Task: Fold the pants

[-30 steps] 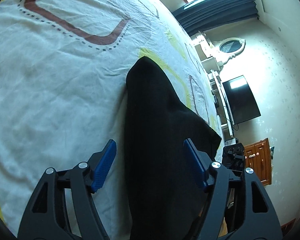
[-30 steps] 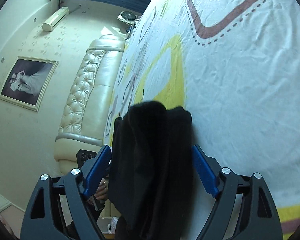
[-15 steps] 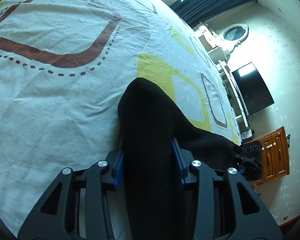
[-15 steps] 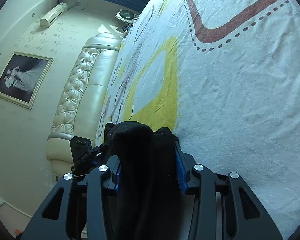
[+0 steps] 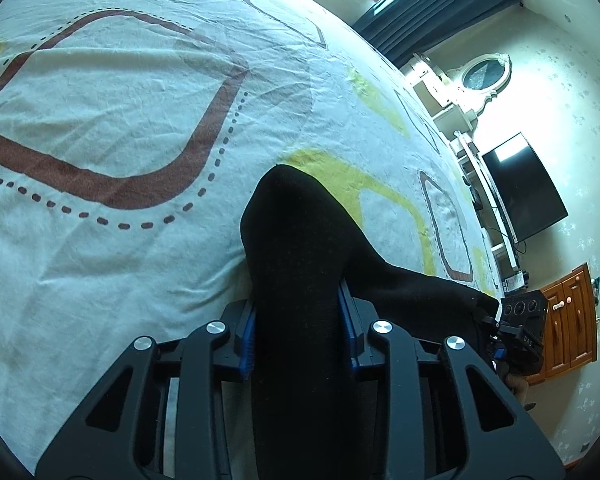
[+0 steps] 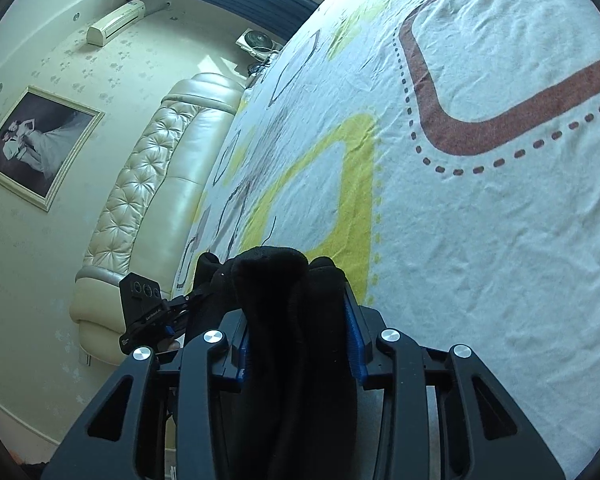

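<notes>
1. Both claws have pinched the pants. L black two-finger claw w/ blue pads (image 5: 300, 332) is squeezing in on a thick bunch of the soft black knit pants (image 5: 300, 248); cloth fills the gap, pads press both sides.
2. R black two-finger claw w/ blue pads (image 6: 298, 340) does the same: jaws closing on a lumpy wad of the pants (image 6: 276, 280), cloth packed between them.
3. Pants are at the near edge of the bed. One end pokes out past each claw like a dark hump, and a strip of cloth runs from one claw to the other just over the big white bedsheet w/ brown and yellow loop shapes (image 5: 112, 264).
4. To do this step well, I think: finish the squeeze first so no layer slips. Then lift both ends evenly, same height, same speed. Keep the strip a bit tight, not yanked.
5. Cloth looks floppy and fuzzy, no shine, so it will sag in the middle. The grabbed bits are bunched, not flat, so the fold may come out lumpy unless shaken out or laid down and smoothed.
6. Sheet is thin, w/ lots of small wrinkles; dragging the pants could rumple it more.
7. Puffy cream buttoned headboard (image 6: 148, 184) is well away on the R claw's side.
</notes>
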{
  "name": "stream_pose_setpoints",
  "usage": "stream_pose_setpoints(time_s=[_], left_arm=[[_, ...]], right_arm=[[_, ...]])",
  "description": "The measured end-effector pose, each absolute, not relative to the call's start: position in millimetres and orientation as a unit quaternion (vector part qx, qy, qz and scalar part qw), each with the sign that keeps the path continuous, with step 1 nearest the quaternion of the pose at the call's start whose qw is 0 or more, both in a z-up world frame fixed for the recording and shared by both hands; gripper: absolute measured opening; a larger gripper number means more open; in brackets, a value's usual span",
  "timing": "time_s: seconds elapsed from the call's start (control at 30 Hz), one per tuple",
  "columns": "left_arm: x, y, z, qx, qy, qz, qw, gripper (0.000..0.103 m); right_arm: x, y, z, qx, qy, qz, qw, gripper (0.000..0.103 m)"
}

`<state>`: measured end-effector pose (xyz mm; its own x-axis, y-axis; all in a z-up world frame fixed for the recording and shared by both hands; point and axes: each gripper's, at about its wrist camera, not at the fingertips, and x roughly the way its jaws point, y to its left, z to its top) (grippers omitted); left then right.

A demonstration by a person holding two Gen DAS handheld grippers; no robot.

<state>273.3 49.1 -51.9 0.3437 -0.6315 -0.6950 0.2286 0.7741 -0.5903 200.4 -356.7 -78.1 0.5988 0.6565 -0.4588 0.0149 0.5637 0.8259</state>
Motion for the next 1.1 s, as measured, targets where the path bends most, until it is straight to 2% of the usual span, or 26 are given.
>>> stream_pose_setpoints(time_s=[0.5, 1.1], left_arm=[[319.0, 41.8, -53.3, -0.194, 0.507, -0.265, 0.797, 0.032], [335.7, 42.6, -60.7, -0.211, 0.512, -0.268, 0.788, 0.032]], right_arm=[[247.3, -363.2, -81.5, 0.435, 0.398, 0.191, 0.785, 0.037], [253.8, -369.9, -93.9, 0.456, 0.394, 0.192, 0.774, 0.037]])
